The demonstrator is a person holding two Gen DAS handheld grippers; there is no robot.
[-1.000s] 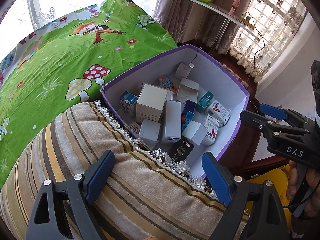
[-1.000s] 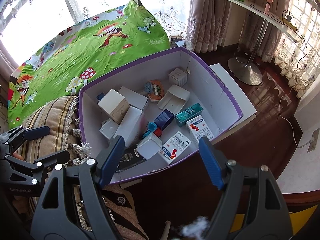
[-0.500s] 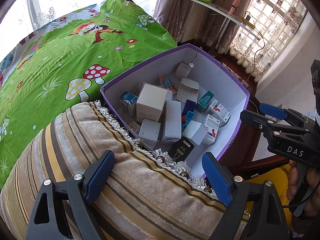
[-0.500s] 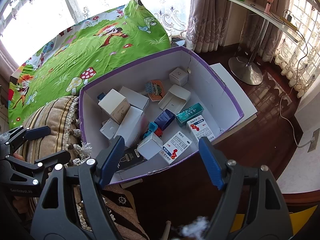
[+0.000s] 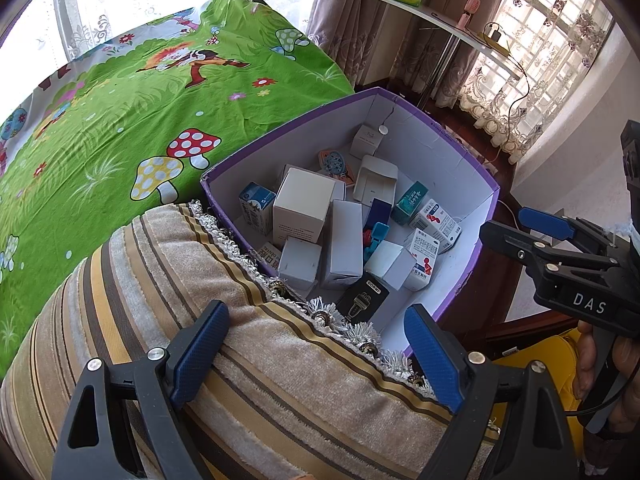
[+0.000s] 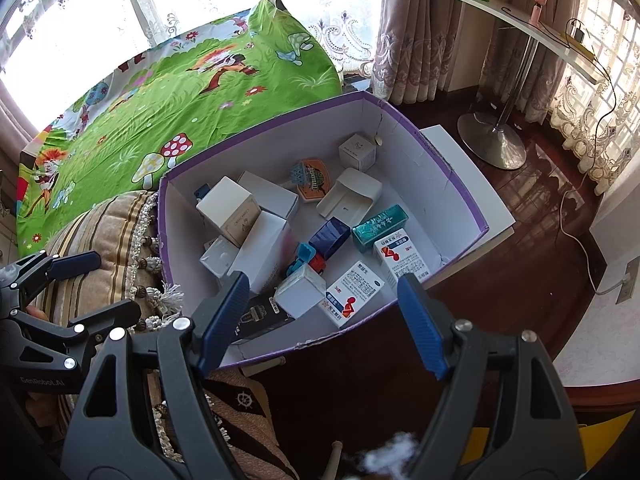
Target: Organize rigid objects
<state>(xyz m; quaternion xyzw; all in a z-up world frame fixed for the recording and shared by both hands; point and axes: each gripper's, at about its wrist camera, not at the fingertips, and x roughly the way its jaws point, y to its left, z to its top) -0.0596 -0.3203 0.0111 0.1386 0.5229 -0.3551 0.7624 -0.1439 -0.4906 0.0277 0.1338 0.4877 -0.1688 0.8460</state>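
a: both tools idle from where i sit. left gripper (image 5: 316, 352) spread wide over the striped cushion (image 5: 248, 364), nothing between the fingers. right gripper (image 6: 322, 320) also spread and empty, hanging over the near rim of the purple box (image 6: 448, 168).

b: where's the stuff?

a: all loose inside the box, a jumbled pile. big white cube carton (image 6: 228, 210) leans on a long white carton (image 6: 266, 250), black box (image 6: 260, 318) at the near wall, teal box (image 6: 380, 226) and two red-and-white medicine boxes (image 6: 394, 254) toward the right side.

b: risks?

a: i think three. cartons are stacked crooked, so pulling a lower one likely tips the cube. the light cartons could crush or skid out under a hard pinch. and the box seems to overhang its white board (image 6: 472, 184) beside the cushion, so a push on the near wall might shift or tip it.

b: view differences?

a: right wrist shows the floor, the board and the stand base (image 6: 492, 140). left wrist hides those but shows the blue-and-white carton (image 5: 256, 208) at the left wall, mostly blocked in the other view, plus the hand (image 5: 600, 376) gripping the right tool.
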